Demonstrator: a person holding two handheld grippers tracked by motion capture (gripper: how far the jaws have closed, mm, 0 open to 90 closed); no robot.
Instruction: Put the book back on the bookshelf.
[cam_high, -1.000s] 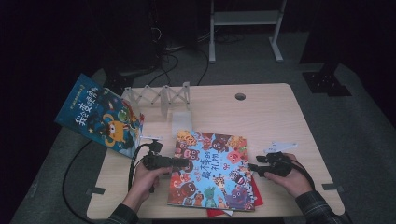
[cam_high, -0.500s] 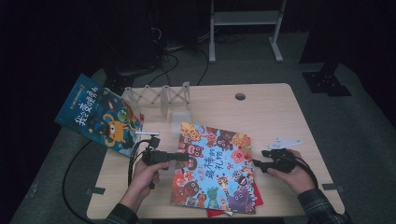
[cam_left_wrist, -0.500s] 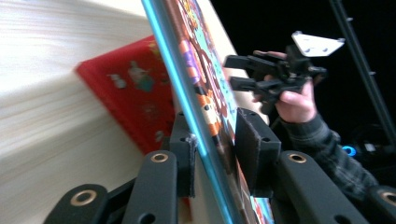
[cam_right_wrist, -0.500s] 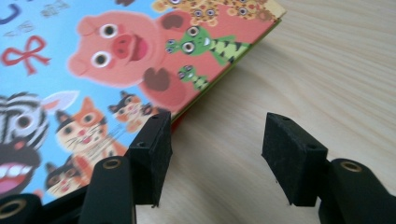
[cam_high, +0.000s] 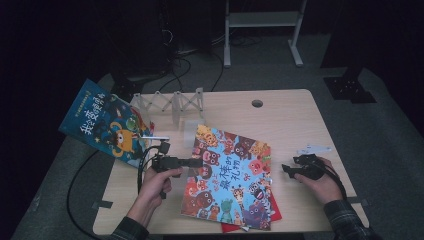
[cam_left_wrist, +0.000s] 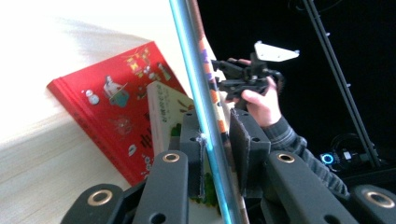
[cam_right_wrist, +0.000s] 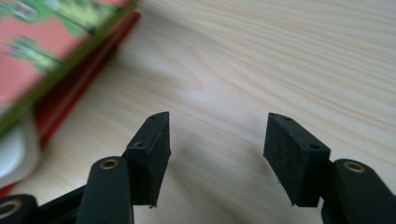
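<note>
Left gripper (cam_high: 192, 162) at centre-left of the high view, jaws closed on the left edge of the cartoon book (cam_high: 230, 175), with that edge raised off the stack. Seen edge-on in the left gripper view as a teal line (cam_left_wrist: 205, 126) running from top centre to bottom centre, pinched between the two pads. Below it in that view, a red book (cam_left_wrist: 102, 112) at left and a pale-covered book (cam_left_wrist: 163, 114) lying on it, both flat on the table (cam_left_wrist: 42, 56). Right gripper (cam_high: 292, 169) at lower right of the high view, clear of the stack, jaws spread wide and holding nothing; in the right gripper view, bare wood between the pads (cam_right_wrist: 156, 149), book edges at upper left. Rack (cam_high: 172, 102) standing at upper left of the table, with a blue book (cam_high: 102, 122) leaning beside it. Judged progress: probably one book put aside by the rack, the second gripped and just lifting, not yet carried over. Left to do: raise it fully, move it up-left to the rack, stand it there, then likely the remaining books underneath.
</note>
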